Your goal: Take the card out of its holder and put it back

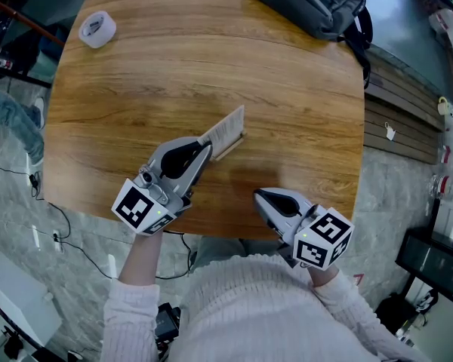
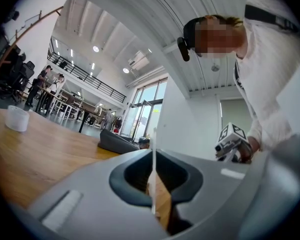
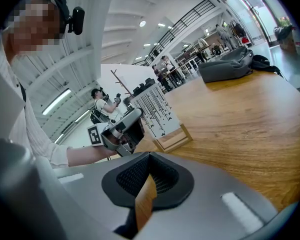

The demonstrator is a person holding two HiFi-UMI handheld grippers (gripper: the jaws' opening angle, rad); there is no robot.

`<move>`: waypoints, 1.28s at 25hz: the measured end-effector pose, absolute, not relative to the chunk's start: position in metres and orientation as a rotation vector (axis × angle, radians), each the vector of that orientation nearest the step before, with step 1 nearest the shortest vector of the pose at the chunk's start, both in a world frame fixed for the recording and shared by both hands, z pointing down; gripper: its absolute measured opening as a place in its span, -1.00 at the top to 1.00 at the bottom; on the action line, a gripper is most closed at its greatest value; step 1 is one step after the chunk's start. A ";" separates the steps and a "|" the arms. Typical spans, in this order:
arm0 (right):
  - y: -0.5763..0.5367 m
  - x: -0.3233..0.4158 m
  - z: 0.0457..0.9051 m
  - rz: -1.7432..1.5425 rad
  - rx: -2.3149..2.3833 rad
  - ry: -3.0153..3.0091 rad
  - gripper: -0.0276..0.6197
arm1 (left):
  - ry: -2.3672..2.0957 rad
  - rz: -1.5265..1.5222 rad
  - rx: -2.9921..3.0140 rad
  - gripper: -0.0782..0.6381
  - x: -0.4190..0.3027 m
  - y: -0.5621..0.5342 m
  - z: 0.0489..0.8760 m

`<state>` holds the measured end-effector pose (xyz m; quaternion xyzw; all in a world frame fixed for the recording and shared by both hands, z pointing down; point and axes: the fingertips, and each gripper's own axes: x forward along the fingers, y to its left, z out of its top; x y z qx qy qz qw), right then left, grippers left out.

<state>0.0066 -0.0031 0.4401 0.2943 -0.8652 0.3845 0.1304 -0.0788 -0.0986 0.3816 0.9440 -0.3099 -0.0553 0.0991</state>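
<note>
left gripper (image 1: pixel 203 149) jaws clamped on card (image 1: pixel 225 129) edge; card looks seated in holder (image 1: pixel 232 147) on worktop (image 1: pixel 211 51), long axis running straight out from jaws. right gripper (image 1: pixel 259 195) jaws closed, empty, farther from holder, so left pulls

Head view: from above, steeply down on table (image 1: pixel 211 66), left claw (image 1: pixel 205 146) and right claw (image 1: pixel 258 194) low in frame. Gripper views: from close behind each claw, along its jaws, low over the table, other claw in sight. Shared by all three: card (image 1: pixel 225 130) at left claw's tip, bag (image 1: pixel 309 2) beyond.
</note>
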 end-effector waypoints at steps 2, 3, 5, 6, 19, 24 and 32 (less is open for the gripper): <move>-0.003 0.007 0.440 1.117 0.854 -2.513 0.92 | -0.918 -0.166 2.787 0.73 -0.079 -0.098 0.381; -0.003 0.007 0.440 1.117 0.853 -2.513 0.92 | -0.919 -0.164 2.786 0.73 -0.079 -0.098 0.382; -0.004 0.007 0.440 1.121 0.853 -2.515 0.92 | -0.923 -0.156 2.786 0.73 -0.079 -0.098 0.383; -0.004 0.006 0.441 1.123 0.853 -2.515 0.92 | -0.924 -0.154 2.786 0.73 -0.079 -0.098 0.383; -0.007 0.003 0.442 1.133 0.841 -2.518 0.92 | -0.931 -0.106 2.757 0.72 -0.080 -0.096 0.396; -0.007 0.003 0.441 1.132 0.839 -2.521 0.92 | -0.920 -0.063 2.743 0.72 -0.078 -0.095 0.403; -0.007 0.001 0.441 1.134 0.828 -2.521 0.92 | -0.912 0.017 2.737 0.72 -0.078 -0.095 0.416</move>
